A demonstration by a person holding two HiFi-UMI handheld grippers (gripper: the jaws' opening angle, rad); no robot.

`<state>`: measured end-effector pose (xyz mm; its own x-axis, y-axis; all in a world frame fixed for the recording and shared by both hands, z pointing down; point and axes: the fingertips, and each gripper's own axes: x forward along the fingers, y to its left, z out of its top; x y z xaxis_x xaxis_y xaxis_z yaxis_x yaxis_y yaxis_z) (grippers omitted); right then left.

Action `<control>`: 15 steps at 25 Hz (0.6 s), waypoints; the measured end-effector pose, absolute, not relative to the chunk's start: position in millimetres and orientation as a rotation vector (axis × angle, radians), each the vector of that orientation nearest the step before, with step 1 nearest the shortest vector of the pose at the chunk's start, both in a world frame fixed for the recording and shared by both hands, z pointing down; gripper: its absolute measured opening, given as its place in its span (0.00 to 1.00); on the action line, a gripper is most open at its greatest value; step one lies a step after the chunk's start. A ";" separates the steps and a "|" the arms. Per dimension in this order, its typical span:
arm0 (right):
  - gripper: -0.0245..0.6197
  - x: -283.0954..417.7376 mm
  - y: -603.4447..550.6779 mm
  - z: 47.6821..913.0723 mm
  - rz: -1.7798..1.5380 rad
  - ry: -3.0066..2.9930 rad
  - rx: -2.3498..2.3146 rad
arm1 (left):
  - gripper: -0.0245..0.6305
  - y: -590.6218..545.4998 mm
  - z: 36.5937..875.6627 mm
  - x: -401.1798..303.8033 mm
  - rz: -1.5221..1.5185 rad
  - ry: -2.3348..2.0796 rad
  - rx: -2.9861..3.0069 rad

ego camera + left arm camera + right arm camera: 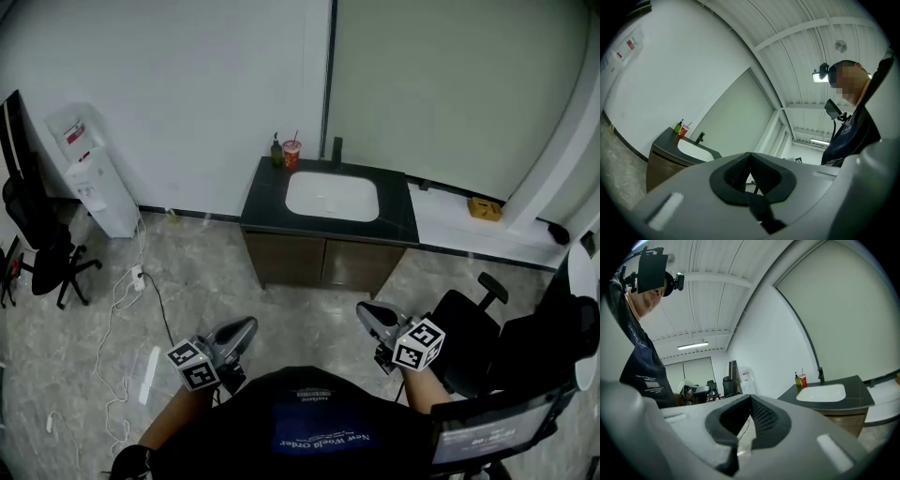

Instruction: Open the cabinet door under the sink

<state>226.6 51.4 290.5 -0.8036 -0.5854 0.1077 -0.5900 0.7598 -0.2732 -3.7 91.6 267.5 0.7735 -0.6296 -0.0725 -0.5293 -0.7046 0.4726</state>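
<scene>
Holds the left gripper [242,328] low before the body, with jaws pressed together on nothing; holds the right gripper [367,315] the same way, also closed and empty in its own view. Points both roughly level toward the cabinet [323,246], but stands well apart from it, with bare floor [202,267] between. Shows the two brown cabinet doors [289,260] under the dark counter [401,221] and the white sink [332,196], both shut, side by side, with a thin seam between. Cannot make out any handle on them from this far. Seems to be only the approach, with the opening itself not yet begun. First risk: reaching the doors with closed jaws, then only pushing or sliding on the flat front instead of catching an edge; needs opening of one gripper in good time. Second risk: aiming at the seam without seeing which side has the hinge, and so pulling where nothing gives. Third risk: the black chair [467,330] just beside the right gripper, likely to bump the elbow or to block the swing of the right door. Also a white cable [120,298] on the floor at the left, a possible trip when stepping wide. Lastly, coming in too high and knocking the bottle [277,152] and the cup [292,153] at the back corner of the counter.
</scene>
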 end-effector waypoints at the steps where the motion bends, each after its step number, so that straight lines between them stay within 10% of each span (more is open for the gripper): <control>1: 0.04 233.3 43.6 291.0 0.468 -2.939 0.966 | 0.04 86.5 266.4 5.4 -0.316 -0.882 2.538; 15: 0.04 260.4 -37.3 319.3 0.567 -2.912 0.997 | 0.04 3.7 290.6 34.5 -0.263 -0.853 2.504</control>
<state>260.4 -37.3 319.3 -0.7969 -0.5908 0.1263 -0.5950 0.7314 -0.3332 34.5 3.7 290.6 0.7875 -0.6158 -0.0264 -0.5240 -0.6914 0.4974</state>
